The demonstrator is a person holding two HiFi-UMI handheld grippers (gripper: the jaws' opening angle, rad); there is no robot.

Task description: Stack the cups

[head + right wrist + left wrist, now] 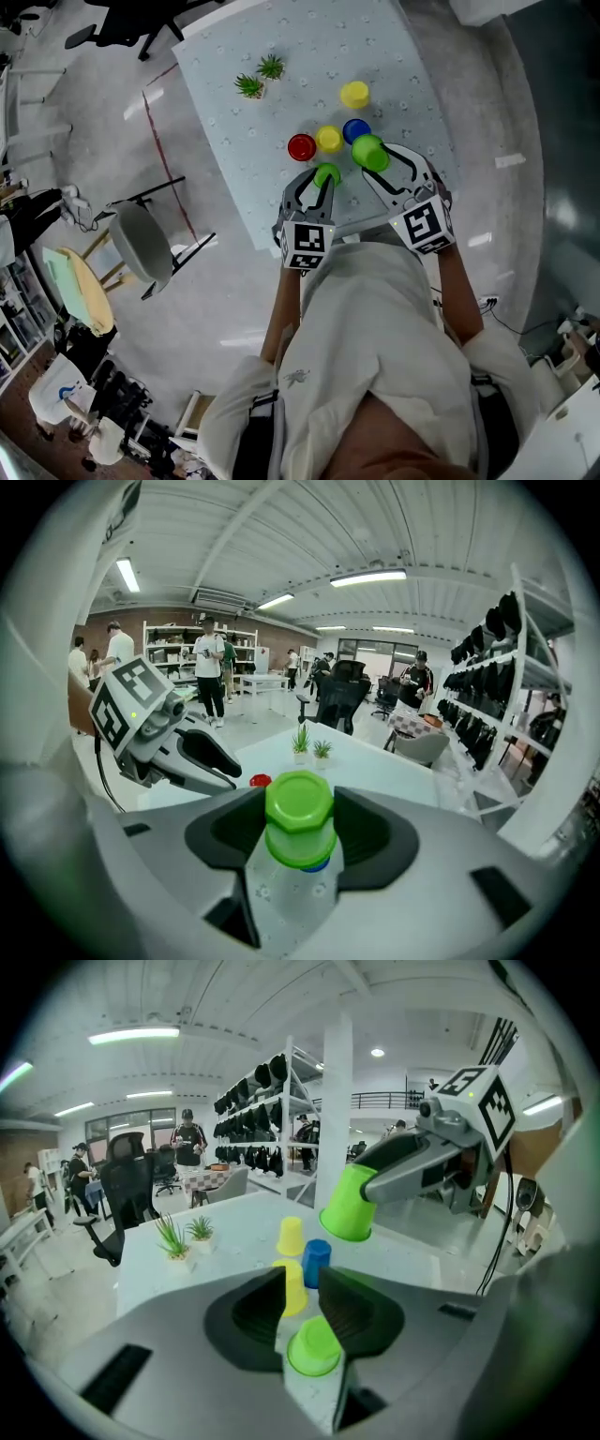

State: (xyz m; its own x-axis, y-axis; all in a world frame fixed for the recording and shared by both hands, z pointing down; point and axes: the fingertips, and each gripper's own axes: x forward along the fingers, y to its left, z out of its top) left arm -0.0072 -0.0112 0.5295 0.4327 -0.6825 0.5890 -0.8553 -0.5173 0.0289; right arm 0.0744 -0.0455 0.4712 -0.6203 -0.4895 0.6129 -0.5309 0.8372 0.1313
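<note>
**A:** How did things lie on the desk?

**B:** The right gripper had its jaws spread and clamped on the big green cup. It held the cup up over the near edge, with the mouth tipped down and leftward.

**A:** And the left gripper?

**B:** Its jaws were drawn almost together. It seemed to pinch the small green cup, though the contact was hard to read.

**A:** Where was that cup?

**B:** It was base up by the near edge, just left of the big cup and lower. The right hand was better placed to carry its cup across and down.
</note>
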